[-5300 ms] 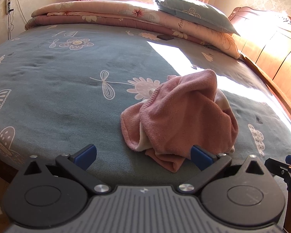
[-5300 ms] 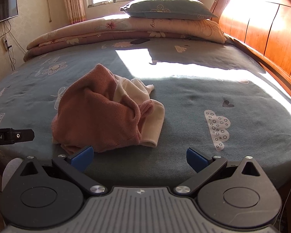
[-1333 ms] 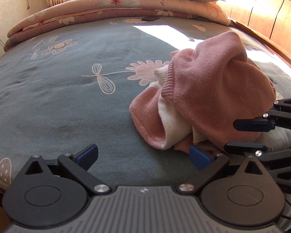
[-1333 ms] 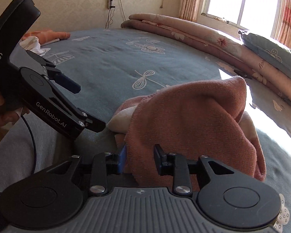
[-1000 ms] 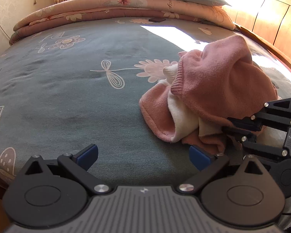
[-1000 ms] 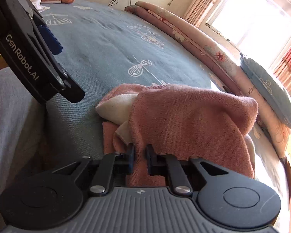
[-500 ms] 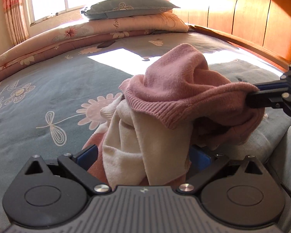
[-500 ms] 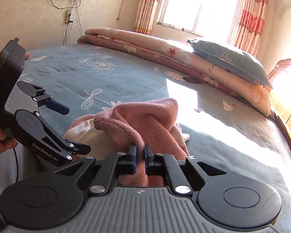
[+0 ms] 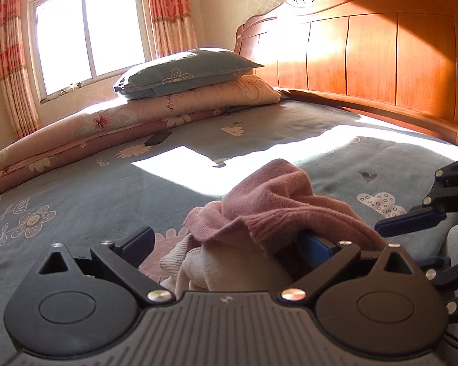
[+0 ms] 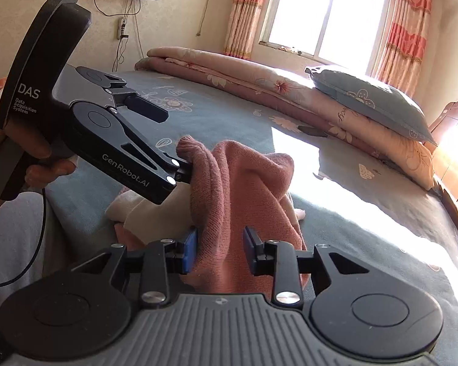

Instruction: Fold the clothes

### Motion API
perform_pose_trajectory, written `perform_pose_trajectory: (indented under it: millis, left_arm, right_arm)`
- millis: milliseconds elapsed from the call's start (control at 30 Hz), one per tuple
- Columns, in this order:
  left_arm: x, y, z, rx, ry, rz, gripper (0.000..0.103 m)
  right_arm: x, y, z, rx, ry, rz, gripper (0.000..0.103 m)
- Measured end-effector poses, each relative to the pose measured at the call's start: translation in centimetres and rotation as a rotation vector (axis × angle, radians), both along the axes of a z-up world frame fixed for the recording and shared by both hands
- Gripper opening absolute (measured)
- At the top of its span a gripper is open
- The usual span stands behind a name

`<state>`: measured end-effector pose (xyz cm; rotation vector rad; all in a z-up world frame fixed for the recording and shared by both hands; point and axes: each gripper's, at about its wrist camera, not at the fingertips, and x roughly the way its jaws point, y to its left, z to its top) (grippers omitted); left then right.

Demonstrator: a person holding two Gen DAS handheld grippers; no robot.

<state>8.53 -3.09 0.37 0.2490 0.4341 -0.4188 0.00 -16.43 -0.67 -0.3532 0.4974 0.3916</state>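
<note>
Pink sweater point(image 10: 247, 189), bunched with a cream garment point(image 9: 229, 268) at the bed's point(image 9: 91, 189) near edge, lies draped over the left tongs point(image 9: 226, 241), spread wide and gripping nothing, while the right tongs point(image 10: 219, 248), just been opening, flank a loose fold unclamped; readable: "DAS Data Acquisition System", "GenRobot.AI".

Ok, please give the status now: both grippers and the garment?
Left gripper open, pink garment bunched between its fingers. Right gripper open, jaws just been opening, cloth between them. Garment still crumpled on the bed. Nothing in the way.
</note>
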Motion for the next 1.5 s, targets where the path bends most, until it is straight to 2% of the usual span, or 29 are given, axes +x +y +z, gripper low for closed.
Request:
perform_pose_trajectory:
  millis: [67,200,333,500,600,767,833,967,1167,1267,1367,1400,1433,1467,1500]
  left_arm:
    - [0.1,0.0,0.4,-0.028,-0.004,-0.021,0.099]
    - [0.7,-0.2,0.9,-0.058,-0.003,-0.038,0.1]
    - [0.6,0.7,1.0,-0.071,-0.003,-0.006,0.1]
    - [-0.8,3.9,0.0,-0.02,0.02,0.069,0.1]
    - [-1.4,5.8,-1.5,0.014,0.081,0.117,0.1]
    - [-1.4,7.1,-4.9,0.023,0.217,0.133,0.1]
    - [-1.2,6.9,-5.6,0.046,0.226,0.147,0.1]
    - [-1.1,7.3,-5.9,0.068,0.21,0.196,0.1]
    - [-1.5,10.8,-5.7,-0.002,0.243,0.305,0.1]
    - [-2.3,12.3,-5.8,-0.029,0.256,0.34,0.1]
    - [-3.0,13.2,-5.9,-0.045,0.261,0.355,0.1]
    - [-3.1,13.4,-6.0,-0.048,0.262,0.358,0.1]
    - [-3.1,13.5,-6.1,-0.05,0.264,0.36,0.1]
    - [-3.2,13.5,-6.2,-0.051,0.267,0.361,0.1]
    - [-3.2,13.6,-6.3,-0.053,0.271,0.362,0.1]
  right_arm:
    - [-0.2,0.6,-0.1,-0.025,-0.026,0.018,0.043]
    - [0.7,1.9,-0.3,-0.061,-0.058,0.022,0.045]
    - [2.1,2.8,-0.9,-0.053,-0.009,0.017,0.045]
    - [0.6,3.9,-1.8,-0.069,-0.006,0.073,0.045]
    - [-0.2,4.6,-2.3,-0.081,-0.012,0.1,0.045]
    - [-0.1,5.5,-2.4,-0.091,-0.01,0.149,0.045]
    - [-0.1,6.0,-2.5,-0.113,-0.014,0.16,0.045]
    - [0.0,7.4,-3.1,-0.189,-0.051,0.171,0.045]
    - [0.5,10.7,-4.2,-0.314,-0.15,0.223,0.045]
    - [1.3,12.5,-6.0,-0.436,-0.211,0.214,0.045]
    - [2.0,13.4,-7.7,-0.549,-0.215,0.187,0.044]
    - [2.1,13.5,-8.1,-0.576,-0.21,0.179,0.043]
    - [2.0,13.4,-8.5,-0.606,-0.21,0.169,0.034]
    - [1.8,13.3,-8.7,-0.634,-0.21,0.16,0.018]
    - [1.5,12.9,-8.6,-0.641,-0.215,0.152,0.013]
